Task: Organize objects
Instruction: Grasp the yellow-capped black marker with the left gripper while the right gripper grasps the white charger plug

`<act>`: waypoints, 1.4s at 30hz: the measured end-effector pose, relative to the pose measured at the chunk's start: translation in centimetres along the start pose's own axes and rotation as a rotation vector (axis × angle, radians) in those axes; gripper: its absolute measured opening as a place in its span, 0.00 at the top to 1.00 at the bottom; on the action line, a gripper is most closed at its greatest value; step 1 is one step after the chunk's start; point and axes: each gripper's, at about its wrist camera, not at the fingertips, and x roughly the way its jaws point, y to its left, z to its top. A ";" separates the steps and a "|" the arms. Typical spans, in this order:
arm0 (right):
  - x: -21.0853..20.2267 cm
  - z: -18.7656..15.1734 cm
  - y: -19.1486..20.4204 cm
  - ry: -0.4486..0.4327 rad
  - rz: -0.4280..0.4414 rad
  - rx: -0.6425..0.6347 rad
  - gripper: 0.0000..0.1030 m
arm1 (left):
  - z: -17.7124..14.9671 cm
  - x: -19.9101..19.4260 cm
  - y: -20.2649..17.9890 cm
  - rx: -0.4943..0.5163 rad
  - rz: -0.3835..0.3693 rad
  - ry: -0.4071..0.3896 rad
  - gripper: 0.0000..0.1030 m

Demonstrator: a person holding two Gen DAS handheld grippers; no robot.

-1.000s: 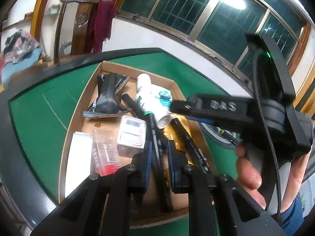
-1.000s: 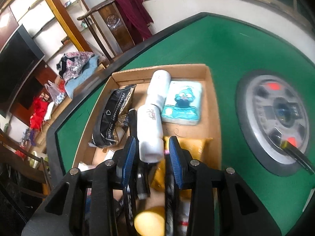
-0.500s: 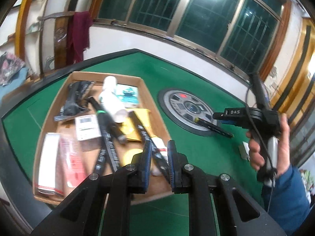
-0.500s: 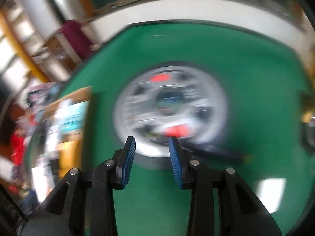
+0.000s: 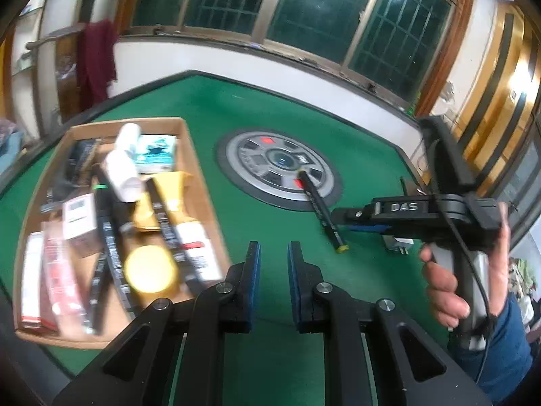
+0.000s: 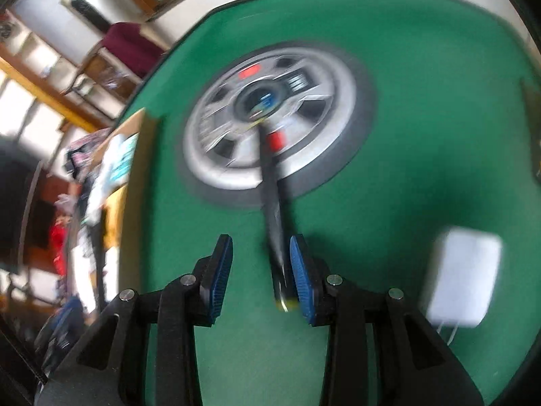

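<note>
A black pen (image 5: pixel 321 209) with a yellow end lies on the green felt, its far end resting on the round silver disc (image 5: pixel 280 165). My right gripper (image 6: pixel 260 270) hangs open over the pen (image 6: pixel 274 203), whose near end sits between the jaws, close to the right pad (image 6: pixel 299 270). In the left wrist view a hand holds that right gripper (image 5: pixel 341 220) just above the pen. My left gripper (image 5: pixel 272 270) is shut and empty above bare felt, right of the cardboard box (image 5: pixel 199 182).
The box holds several items: a white bottle (image 5: pixel 121 172), a tissue pack (image 5: pixel 155 154), a yellow lid (image 5: pixel 150 274), black pens and red-white packs. A white charger plug (image 6: pixel 463 277) lies on the felt right of the pen. The table's dark rim curves behind.
My left gripper has drifted right, from above the box to over bare felt. My right gripper has swung from over the box to the black pen by the disc.
</note>
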 end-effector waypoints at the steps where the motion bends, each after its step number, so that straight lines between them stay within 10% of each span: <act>1: -0.7 -0.2 -0.2 -0.025 -0.005 0.004 0.68 | 0.2 0.5 -0.5 0.006 0.000 0.016 0.87; 18: -8.6 -2.3 -8.7 -0.224 -0.107 0.247 0.65 | 5.0 13.0 -8.8 0.085 0.038 0.281 0.87; 42: -6.6 -2.5 -7.3 -0.191 -0.245 0.156 0.59 | 2.8 13.6 -8.6 0.129 0.198 0.196 0.89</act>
